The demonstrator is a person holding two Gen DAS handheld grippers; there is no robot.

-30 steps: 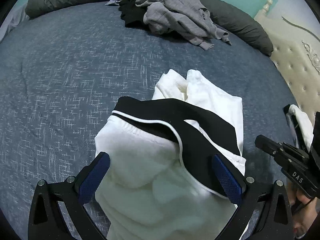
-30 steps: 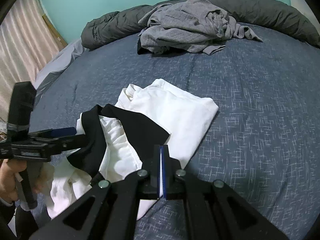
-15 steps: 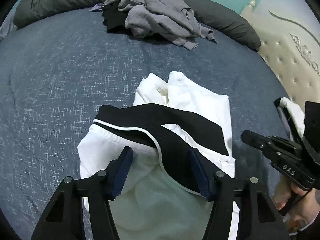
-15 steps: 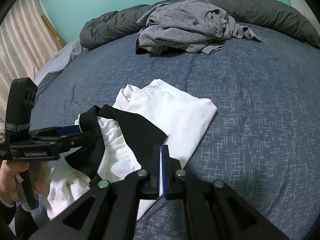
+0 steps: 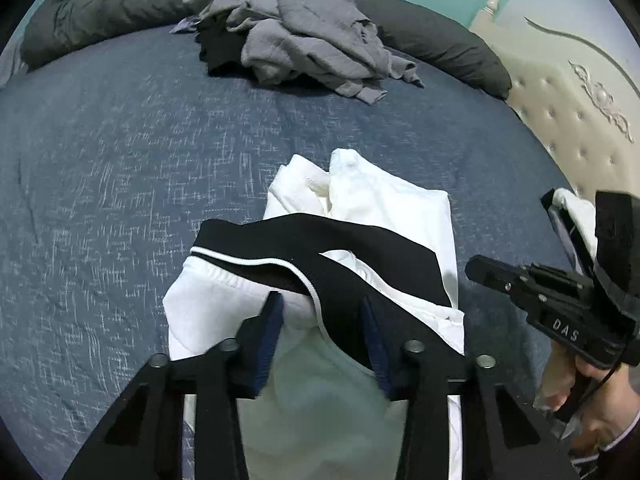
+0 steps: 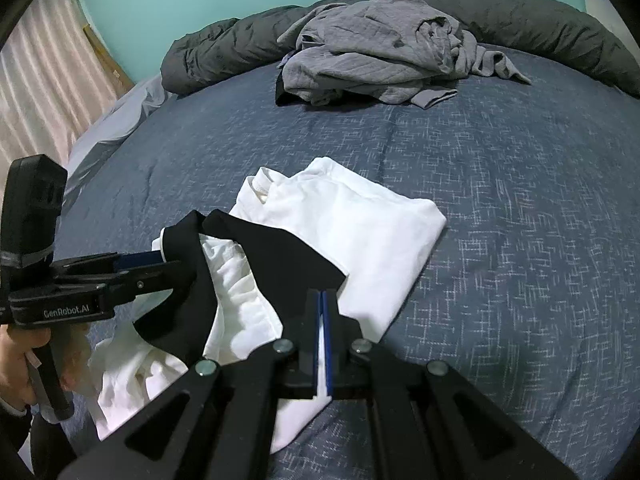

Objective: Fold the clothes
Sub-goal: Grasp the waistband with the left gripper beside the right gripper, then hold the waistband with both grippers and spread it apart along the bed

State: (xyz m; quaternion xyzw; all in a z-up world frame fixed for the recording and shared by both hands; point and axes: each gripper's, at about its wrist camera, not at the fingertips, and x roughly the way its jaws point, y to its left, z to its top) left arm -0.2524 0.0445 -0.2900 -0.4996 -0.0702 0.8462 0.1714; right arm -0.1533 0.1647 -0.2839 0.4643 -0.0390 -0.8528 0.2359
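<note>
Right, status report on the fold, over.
Left hand-held gripper just been closing, bunched shirt between its pads. Right hand-held gripper shut on the shirt's white edge. Grey clothes pile far back, nothing in the way.

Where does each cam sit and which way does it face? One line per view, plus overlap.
Left wrist: on the left gripper, angled down at the white-and-black garment; its jaws have just been closing around a fold. The right gripper and a hand show.
Right wrist: on the right gripper, shut on the garment's edge; the left gripper and a hand show.
Shared: the garment, blue bedspread, grey clothes pile.
</note>
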